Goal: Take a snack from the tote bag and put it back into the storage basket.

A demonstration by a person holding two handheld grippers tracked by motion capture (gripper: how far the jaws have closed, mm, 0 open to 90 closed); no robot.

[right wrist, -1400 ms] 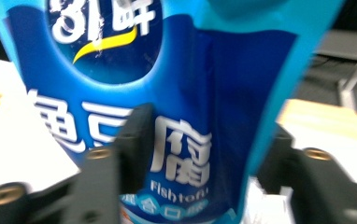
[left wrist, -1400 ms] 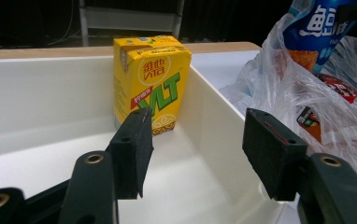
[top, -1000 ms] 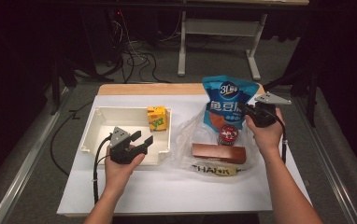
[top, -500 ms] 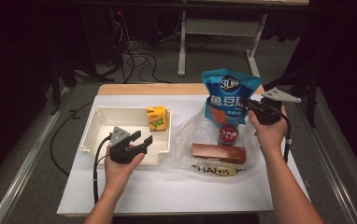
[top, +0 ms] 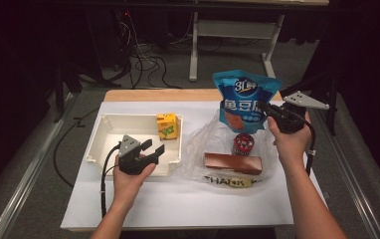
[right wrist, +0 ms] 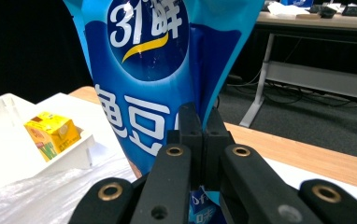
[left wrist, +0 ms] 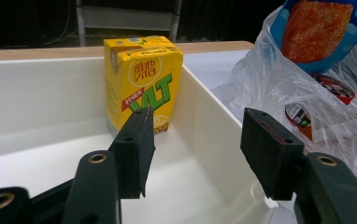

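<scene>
Looking down from the high view: 1 white table [top: 188, 209], 1 white tray [top: 109, 130] at its left, 1 yellow drink carton [top: 167, 125] upright in the tray's far right corner. 1 clear plastic bag [top: 205, 142] spread just right of the tray, printed with lettering along its near edge. Inside or on that plastic: 1 brown flat box [top: 233, 163] and 1 small round tin [top: 241, 144] behind it. 1 blue snack pouch [top: 242, 102] lifted upright above the plastic, clear of the tabletop, pinched at its right edge by the right gripper [top: 267, 110]. Left gripper [top: 152, 147] hovering over the tray's near right part, jaws spread, holding nothing.

Seen along the left gripper view: 2 black jaws set wide apart, empty between. 1 yellow carton [left wrist: 141, 81] standing ahead against the tray wall [left wrist: 214, 112], well apart from the jaw tips. Crumpled plastic bag [left wrist: 270, 79] beyond the wall, tin [left wrist: 333, 88] showing through it, blue pouch [left wrist: 317, 28] hanging at the top right.

Seen along the right gripper view: 2 jaws closed tight together on the lower edge of the blue pouch [right wrist: 153, 70], which rises upright, with white characters on it. Tray [right wrist: 8, 154] and 1 carton [right wrist: 53, 133] farther off at the left.
</scene>
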